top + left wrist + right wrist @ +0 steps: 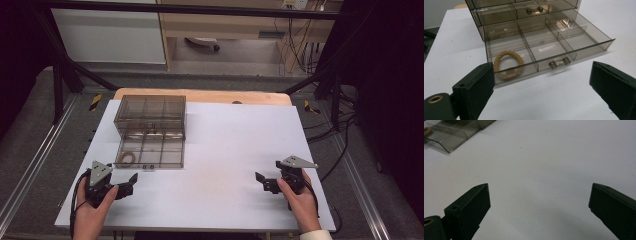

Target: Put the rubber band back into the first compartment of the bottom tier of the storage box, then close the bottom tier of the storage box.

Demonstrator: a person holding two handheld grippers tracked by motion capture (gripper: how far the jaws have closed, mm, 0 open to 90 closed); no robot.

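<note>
A smoky clear drawer cabinet (150,112) stands at the table's left rear. Its bottom drawer (165,156) is pulled out toward me, and its dividers and small bar handle (559,63) show in the left gripper view. A tan braided ring (507,62) lies in the drawer's front left compartment (128,158). My left gripper (128,184) is held just in front of the drawer, open and holding nothing (542,67). My right gripper (261,183) hovers open over bare table at the front right (539,187), far from the drawer's corner (449,135).
The white table top (225,150) lies on a wooden board and ends close behind the cabinet. An upper drawer with its own handle (534,10) is shut. Black frame bars, cables and metal rails run along both sides of the table.
</note>
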